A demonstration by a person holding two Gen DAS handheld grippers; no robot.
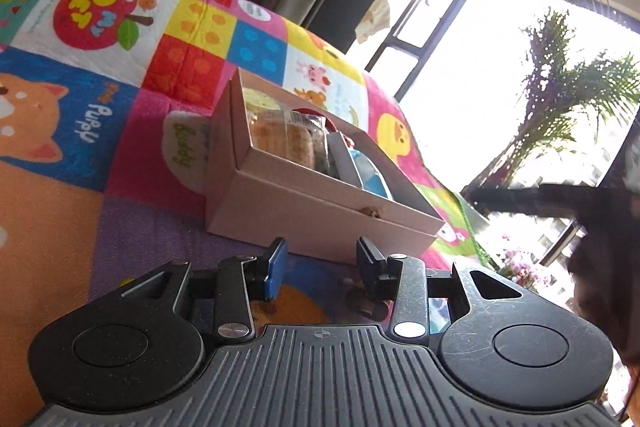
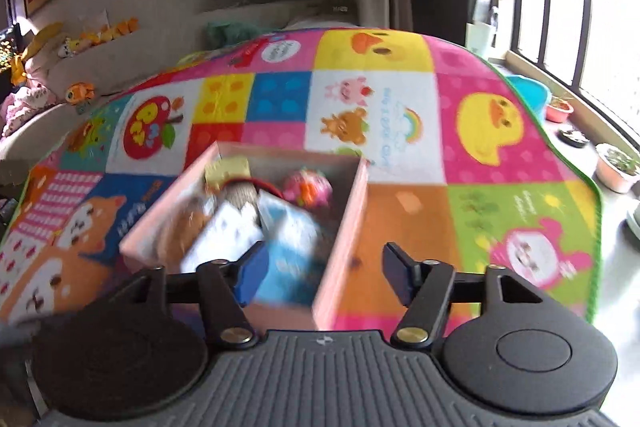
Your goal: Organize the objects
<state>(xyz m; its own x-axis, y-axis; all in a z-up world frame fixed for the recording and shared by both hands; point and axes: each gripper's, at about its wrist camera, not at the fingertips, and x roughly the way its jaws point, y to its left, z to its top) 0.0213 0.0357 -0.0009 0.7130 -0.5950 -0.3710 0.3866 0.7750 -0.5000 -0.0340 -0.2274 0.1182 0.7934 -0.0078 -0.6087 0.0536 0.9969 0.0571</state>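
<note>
**Open pink box of small items on a patchwork play mat, both grippers empty**

A bright children's play mat (image 1: 132,163) covers the surface, printed in coloured squares. Readable writing on it includes "Puppy" beside a cartoon orange dog (image 1: 28,123) on a blue square, "Buddy" in green on a white patch just left of the box, and large yellow letters on a red apple (image 1: 94,17) that are too distorted to read. Yellow ducks, a pink pig and a rainbow also appear; the small script near the rainbow is too blurred to make out.

A pale pink cardboard box (image 1: 320,223), open at the top, rests on the mat. Inside are a clear wrapped packet (image 1: 280,139) with orange contents, blue and white packets (image 2: 288,239), a pink and orange round item (image 2: 308,187) and a yellow piece (image 2: 226,171). No print on them can be read.

The left gripper (image 1: 322,267) sits low with its fingers spread wide and holding nothing. The box lies just ahead of the fingertips, its near wall close beyond them, not touching.

The right gripper (image 2: 322,275) is also spread wide and empty. It looks down from above: the box's right wall passes between the two fingers, with the left finger (image 2: 250,275) over the box contents and the right finger (image 2: 398,273) over the orange mat square. This view is motion-blurred.
</note>
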